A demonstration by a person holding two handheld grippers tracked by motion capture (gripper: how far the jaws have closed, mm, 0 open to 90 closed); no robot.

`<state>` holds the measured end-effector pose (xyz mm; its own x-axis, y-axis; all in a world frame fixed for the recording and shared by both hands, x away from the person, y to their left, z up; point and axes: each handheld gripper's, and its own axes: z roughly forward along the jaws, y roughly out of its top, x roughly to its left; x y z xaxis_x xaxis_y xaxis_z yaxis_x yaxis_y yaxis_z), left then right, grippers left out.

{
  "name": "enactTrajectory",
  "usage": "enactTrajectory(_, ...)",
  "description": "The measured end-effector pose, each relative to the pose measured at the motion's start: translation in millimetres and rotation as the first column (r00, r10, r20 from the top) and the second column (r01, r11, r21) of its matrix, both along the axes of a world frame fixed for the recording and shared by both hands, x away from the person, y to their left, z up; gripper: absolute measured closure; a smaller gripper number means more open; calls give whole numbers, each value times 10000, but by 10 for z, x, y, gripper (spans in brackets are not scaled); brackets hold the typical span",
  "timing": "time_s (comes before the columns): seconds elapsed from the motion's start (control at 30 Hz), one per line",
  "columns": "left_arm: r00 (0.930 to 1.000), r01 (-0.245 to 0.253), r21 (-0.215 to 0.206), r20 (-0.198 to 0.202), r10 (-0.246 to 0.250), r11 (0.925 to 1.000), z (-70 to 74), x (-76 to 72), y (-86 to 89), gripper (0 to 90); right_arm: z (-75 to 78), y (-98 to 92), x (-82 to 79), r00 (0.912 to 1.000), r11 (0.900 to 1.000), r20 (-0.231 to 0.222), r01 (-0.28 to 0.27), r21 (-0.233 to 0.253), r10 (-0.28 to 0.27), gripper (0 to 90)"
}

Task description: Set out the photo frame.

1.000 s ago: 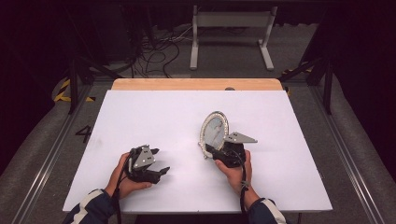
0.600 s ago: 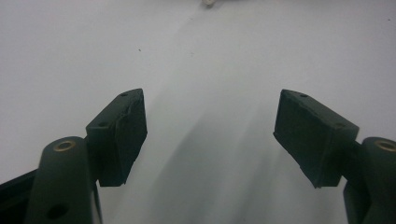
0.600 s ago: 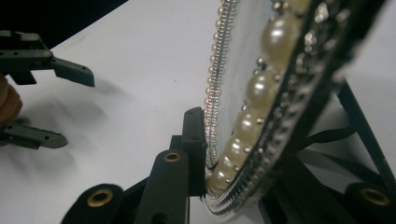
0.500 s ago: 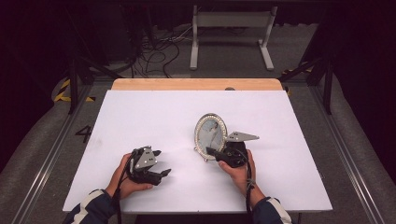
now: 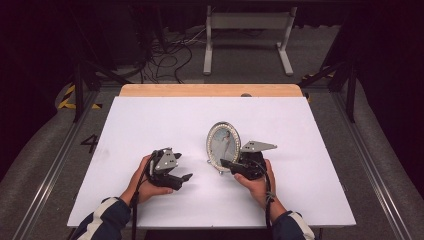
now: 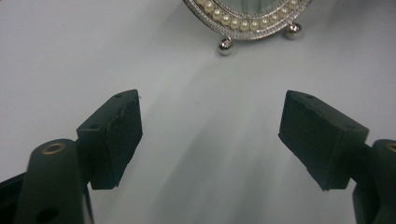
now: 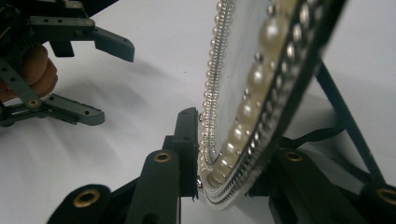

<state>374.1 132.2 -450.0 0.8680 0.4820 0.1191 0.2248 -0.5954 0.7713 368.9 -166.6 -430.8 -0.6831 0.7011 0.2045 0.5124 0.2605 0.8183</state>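
An oval picture frame [image 5: 223,144] with a pearl and silver rim stands near the middle of the white table [image 5: 150,125], its small ball feet down. My right gripper [image 5: 228,164] is shut on its lower rim. In the right gripper view the jaws pinch the pearl edge of the frame [image 7: 254,88] at my right gripper [image 7: 229,156]. My left gripper [image 5: 185,178] rests low on the table to the frame's left, open and holding nothing. The left gripper view has my left gripper [image 6: 210,133] with jaws wide apart and the frame's bottom [image 6: 247,16] ahead. My left gripper [image 7: 112,84] is also in the right gripper view.
A wooden strip [image 5: 210,90] runs along the table's far edge. Beyond it on the floor are cables [image 5: 170,55] and a white metal stand [image 5: 247,35]. Metal rails [image 5: 50,165] flank the table on both sides.
My right gripper has shifted slightly left with the frame, which now stands more upright. My left gripper has edged a little to the right.
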Motion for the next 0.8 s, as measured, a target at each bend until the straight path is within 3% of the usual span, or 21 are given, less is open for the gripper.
enactTrajectory(0.3,9998,67,-903,-171,-83,9959,80,205,-168,226,37,-50,-91,9991,9998,400,157,130,-162,647)
enactTrajectory(0.47,9990,111,-1570,-399,-175,9875,99,383,-359,227,24,-61,-110,9976,9990,552,398,215,-409,657)
enactTrajectory(0.67,9986,43,-1817,-505,-137,9833,77,491,-525,211,62,-97,-204,9931,9976,960,657,202,-673,623)
enactTrajectory(0.8,9967,170,-1920,-747,-319,9813,41,554,-587,207,116,-111,-297,9877,9971,1381,751,-90,-732,572)
